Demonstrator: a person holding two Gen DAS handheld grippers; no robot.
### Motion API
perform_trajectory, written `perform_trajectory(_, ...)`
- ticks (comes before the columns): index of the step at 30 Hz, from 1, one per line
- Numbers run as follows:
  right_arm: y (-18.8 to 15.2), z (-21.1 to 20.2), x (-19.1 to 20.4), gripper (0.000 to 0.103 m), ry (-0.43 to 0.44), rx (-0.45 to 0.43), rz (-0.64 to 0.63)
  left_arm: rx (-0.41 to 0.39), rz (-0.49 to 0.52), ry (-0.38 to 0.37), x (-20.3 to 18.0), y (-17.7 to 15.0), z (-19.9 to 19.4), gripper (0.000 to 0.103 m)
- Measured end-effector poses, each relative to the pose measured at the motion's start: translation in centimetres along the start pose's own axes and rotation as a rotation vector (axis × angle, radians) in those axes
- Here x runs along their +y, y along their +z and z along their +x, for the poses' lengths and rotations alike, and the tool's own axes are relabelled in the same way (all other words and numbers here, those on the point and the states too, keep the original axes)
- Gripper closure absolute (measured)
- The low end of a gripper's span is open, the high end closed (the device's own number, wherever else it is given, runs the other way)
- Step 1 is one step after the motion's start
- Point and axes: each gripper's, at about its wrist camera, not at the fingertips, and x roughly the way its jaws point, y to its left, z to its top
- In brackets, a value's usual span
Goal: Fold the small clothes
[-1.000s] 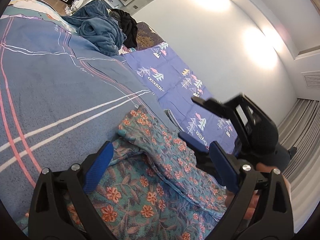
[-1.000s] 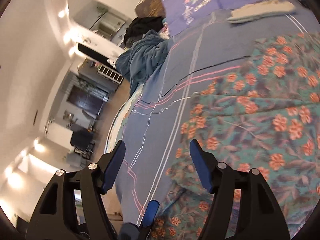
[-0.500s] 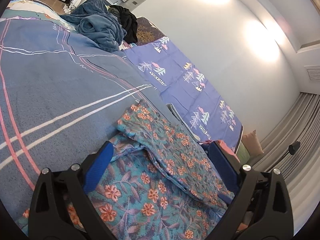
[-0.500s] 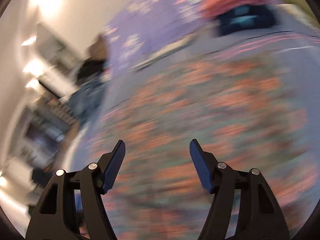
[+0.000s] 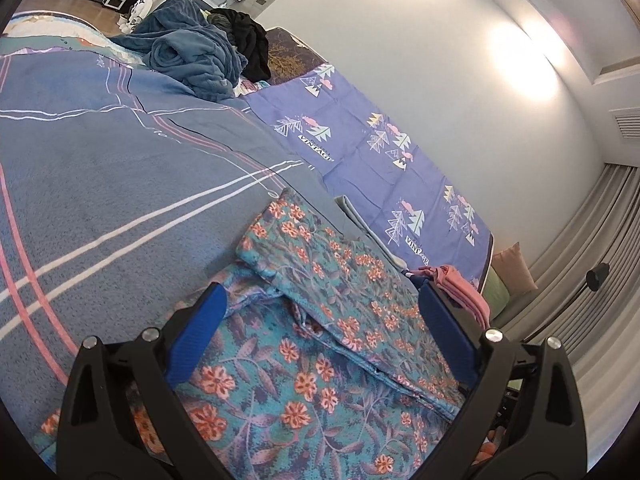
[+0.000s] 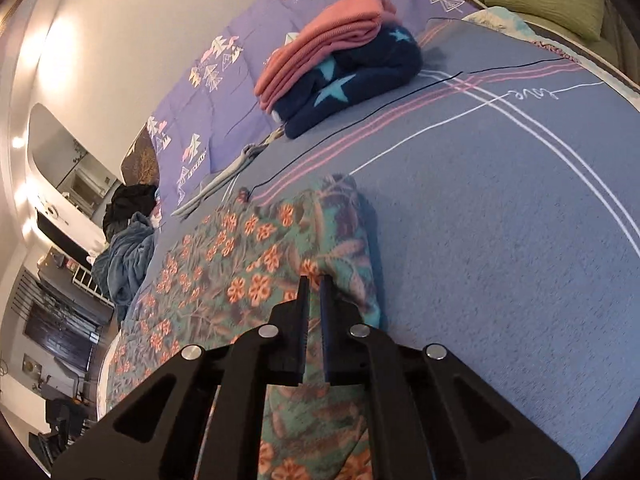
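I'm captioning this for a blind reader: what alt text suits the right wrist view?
The right gripper, shut, pinches the edge of a floral garment on a blue bedspread. Beyond sits a folded pink and navy star-print stack.

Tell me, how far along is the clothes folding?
Two folded pieces, a pink one on a navy star one, already sit stacked on the bed. The floral garment is in hand: one flap is folded over, and the right gripper is shut at its edge while the left gripper is open over it. A crumpled blue heap remains unfolded.
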Motion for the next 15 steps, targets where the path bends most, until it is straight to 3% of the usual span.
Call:
perform_trajectory(3, 0.4, -0.3, -1.4, 0.094, -0.053, -0.057, 0.068, 0.000, 0.013, -0.008, -0.2, 0.0, -0.1, 0.005)
perform_trajectory(6, 0.2, -1.0, -3.2, 0.091, -0.018, -0.083, 0.153, 0.026, 0.042, -0.031, -0.7, 0.0, -0.1, 0.005)
perform_trajectory(12, -0.2, -2.2, -2.2, 0.060, -0.004, -0.127, 0.095, 0.064, 0.146, -0.040, -0.5, 0.3, -2.3, 0.005)
perform_trajectory(14, -0.4, -3.2, -1.9, 0.043, -0.026, -0.174, 0.092, 0.054, 0.170, -0.040, 0.1, 0.5, -3.8, 0.005)
perform_trajectory(15, -0.7, -3.8, -1.8, 0.042, -0.034, -0.198, 0.090, 0.052, 0.180, -0.032, 0.4, 0.7, -4.4, 0.005)
